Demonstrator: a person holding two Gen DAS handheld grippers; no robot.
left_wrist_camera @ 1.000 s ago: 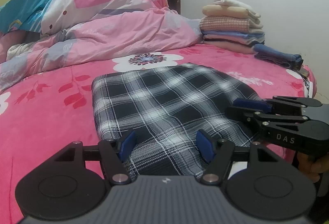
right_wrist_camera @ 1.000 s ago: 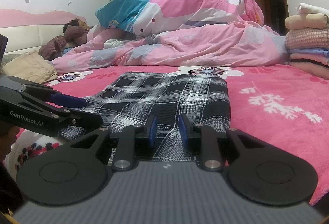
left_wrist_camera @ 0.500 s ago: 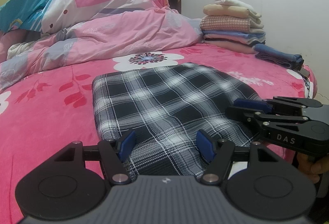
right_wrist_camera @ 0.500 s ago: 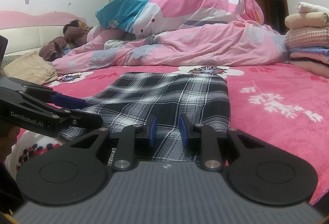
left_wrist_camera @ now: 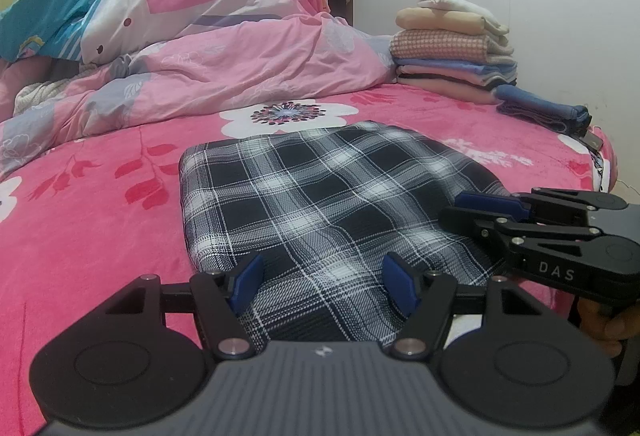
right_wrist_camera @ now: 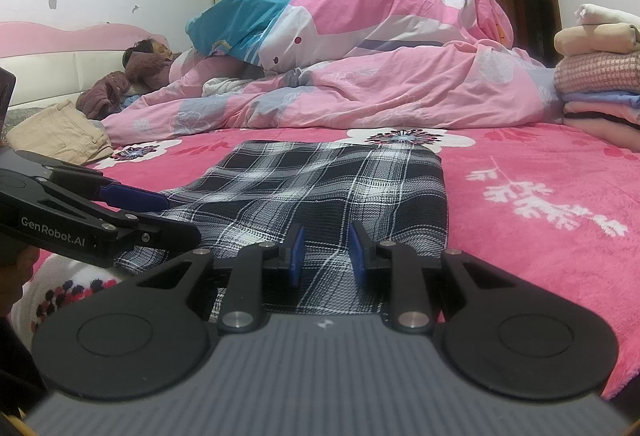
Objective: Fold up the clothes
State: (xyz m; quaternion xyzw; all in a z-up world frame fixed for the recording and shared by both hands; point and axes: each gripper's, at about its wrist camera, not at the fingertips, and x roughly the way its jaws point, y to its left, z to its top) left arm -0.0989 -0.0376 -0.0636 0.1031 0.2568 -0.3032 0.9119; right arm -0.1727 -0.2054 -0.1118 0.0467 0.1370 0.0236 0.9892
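**Asker:** What is nearest you right now?

**Me:** My own fingers. My left gripper has its blue pads spread wide over the near edge of the plaid garment. They straddle the cloth without pressing it. My right gripper has its pads drawn closer, with a clear gap left between them, and checked fabric shows through that gap. It pinches nothing that I can see.

**Asker:** And where does the garment lie?

**Me:** Flat on the pink floral bedspread, already folded into a rough rectangle, its near edge just under both my grippers.

**Asker:** How will it handle?

**Me:** I judge it light, thin and limp. It should drape and slide over itself, so layers may shift. I would pinch the two near corners through every layer and lift evenly.

**Asker:** What lies beyond?

**Me:** The rumpled pink duvet, then the stack of folded clothes against the wall.

**Asker:** Anything you cannot make out?

**Me:** The garment's very nearest hem is hidden behind my gripper bodies, so I cannot count its layers. What kind of garment it is, I cannot tell. The stack is cut off in my right view.
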